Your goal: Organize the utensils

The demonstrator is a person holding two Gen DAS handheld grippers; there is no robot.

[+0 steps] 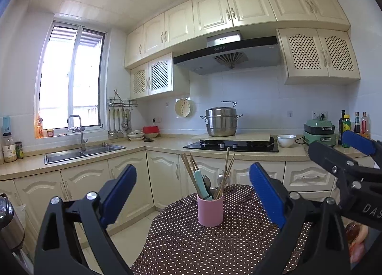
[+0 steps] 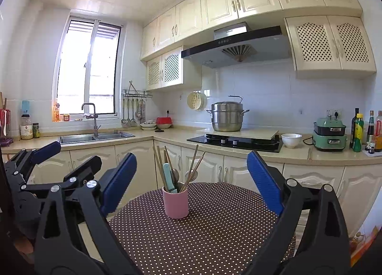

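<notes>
A pink cup (image 1: 210, 210) (image 2: 175, 202) stands upright on a round table with a brown polka-dot cloth (image 1: 203, 246) (image 2: 203, 239). Inside it stand several wooden chopsticks (image 1: 226, 172) (image 2: 193, 167), a teal-handled utensil (image 1: 200, 184) (image 2: 168, 177) and metal spoons (image 2: 191, 175). My left gripper (image 1: 193, 191) is open, short of the cup, with nothing between its blue pads. My right gripper (image 2: 192, 183) is open too, back from the cup and empty. In the left wrist view the right gripper (image 1: 334, 153) shows at the right edge; in the right wrist view the left gripper (image 2: 90, 158) sits at the left.
Behind the table runs an L-shaped counter with a steel sink (image 2: 95, 137), a black hob (image 2: 236, 143) carrying a steel steamer pot (image 2: 226, 117), a white bowl (image 2: 291, 139), a green cooker (image 2: 330, 136) and bottles (image 2: 358, 131). Ladles hang on a wall rack (image 2: 133, 112).
</notes>
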